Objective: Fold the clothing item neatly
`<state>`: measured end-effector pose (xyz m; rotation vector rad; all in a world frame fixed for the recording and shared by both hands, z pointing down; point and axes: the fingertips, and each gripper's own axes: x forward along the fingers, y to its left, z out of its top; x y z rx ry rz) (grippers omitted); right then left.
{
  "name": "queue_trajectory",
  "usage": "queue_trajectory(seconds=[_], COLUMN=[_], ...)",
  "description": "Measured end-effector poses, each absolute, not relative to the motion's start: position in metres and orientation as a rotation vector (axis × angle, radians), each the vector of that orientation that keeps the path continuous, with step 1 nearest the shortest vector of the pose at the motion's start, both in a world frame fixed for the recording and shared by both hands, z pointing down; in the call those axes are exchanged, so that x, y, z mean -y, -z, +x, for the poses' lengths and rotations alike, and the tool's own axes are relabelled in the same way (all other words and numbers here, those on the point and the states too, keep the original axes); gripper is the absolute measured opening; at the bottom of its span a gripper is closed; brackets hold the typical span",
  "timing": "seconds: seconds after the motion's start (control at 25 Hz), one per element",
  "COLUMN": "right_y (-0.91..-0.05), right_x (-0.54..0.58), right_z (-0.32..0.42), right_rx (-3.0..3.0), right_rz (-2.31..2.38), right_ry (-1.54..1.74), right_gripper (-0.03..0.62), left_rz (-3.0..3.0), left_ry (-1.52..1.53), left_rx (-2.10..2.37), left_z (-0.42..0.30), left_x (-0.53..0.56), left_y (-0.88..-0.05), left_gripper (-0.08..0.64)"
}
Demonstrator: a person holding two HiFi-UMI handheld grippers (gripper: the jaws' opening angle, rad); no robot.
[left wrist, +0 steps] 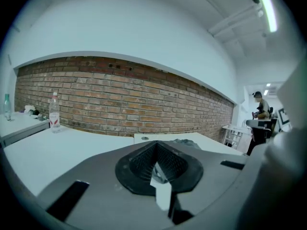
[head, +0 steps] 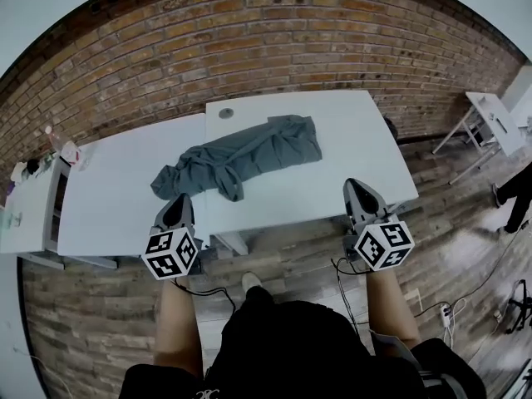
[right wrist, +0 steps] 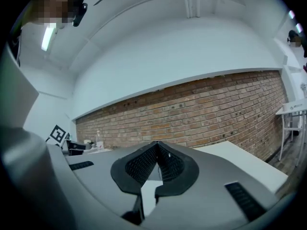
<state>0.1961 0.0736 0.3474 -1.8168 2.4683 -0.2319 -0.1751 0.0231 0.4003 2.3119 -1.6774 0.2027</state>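
White table (head: 353, 135) bears a crumpled grey garment (head: 241, 156) (not yet folded).

**What the views hide, crop or blur**

In the left gripper view, the crumpled grey-green cloth garment (left wrist: 188, 142) shows only as a sliver. The rest of it lies hidden behind the grey housing of the left gripper (left wrist: 156, 159). The label on the clear plastic bottle (left wrist: 54, 113) is too small to read.

In the head view, the small items (head: 32, 167) on the white side table (head: 21, 223) are too small to name. A dark-clothed person (head: 514, 191) is cut off by the right edge, and the wooden plank floor (head: 465, 248) nearby is blurred.
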Motion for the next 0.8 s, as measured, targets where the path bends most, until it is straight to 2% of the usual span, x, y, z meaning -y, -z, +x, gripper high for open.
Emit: queue_trajectory(seconds=[0.4, 0.8], right_y=[-0.376, -0.356], right_x=[-0.266, -0.344], right_z=[0.241, 0.204], right_rx=[-2.542, -2.657], right_rz=[-1.628, -1.448], right_ry=[0.321, 0.280], right_gripper=[0.002, 0.002], left_rz=[2.188, 2.223], left_ry=[-0.178, -0.286], left_rx=[1.701, 1.805], left_z=[-0.105, -0.088], left_x=[-0.230, -0.343], left_y=[-0.417, -0.395], left_gripper=[-0.002, -0.002])
